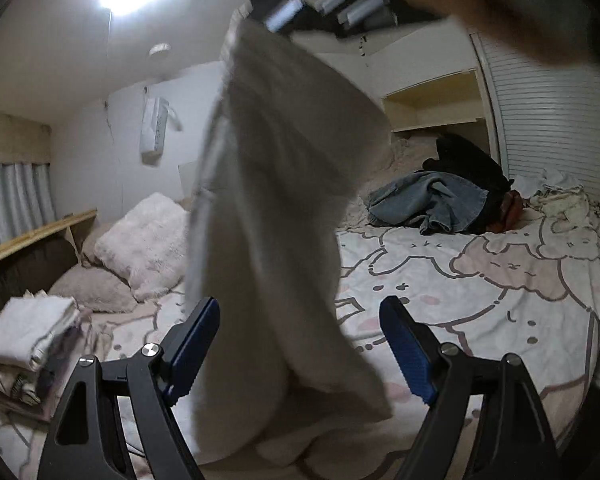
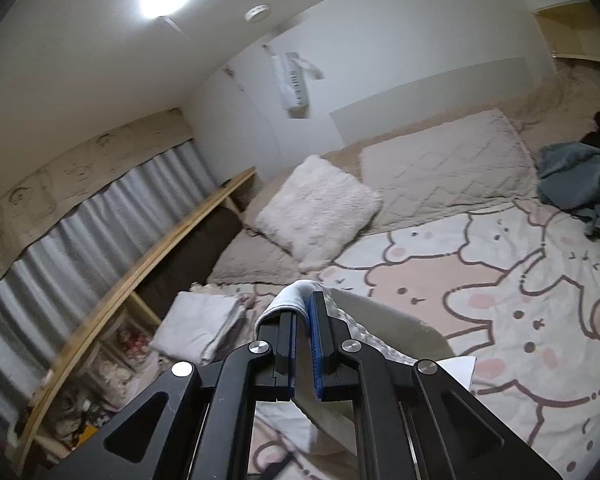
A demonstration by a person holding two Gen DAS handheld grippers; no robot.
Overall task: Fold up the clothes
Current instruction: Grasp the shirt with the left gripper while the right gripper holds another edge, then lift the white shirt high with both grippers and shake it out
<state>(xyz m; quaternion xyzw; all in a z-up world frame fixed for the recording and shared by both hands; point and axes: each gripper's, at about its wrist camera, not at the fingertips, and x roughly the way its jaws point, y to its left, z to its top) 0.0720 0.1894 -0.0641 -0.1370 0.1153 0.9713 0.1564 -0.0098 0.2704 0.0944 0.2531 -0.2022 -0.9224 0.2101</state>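
A white garment hangs in the air over the bed, its lower end bunched on the bedspread. It hangs between the fingers of my left gripper, whose jaws stand wide open and do not clamp it. My right gripper is shut on the garment's edge, which folds over its blue-padded fingertips and drapes down to the right. In the left wrist view the right gripper and the holding hand show blurred at the top.
The bed has a cartoon-print bedspread. Folded white clothes are stacked at its left edge, also in the right wrist view. A pile of jeans and dark clothes lies at the far right. Pillows sit at the head.
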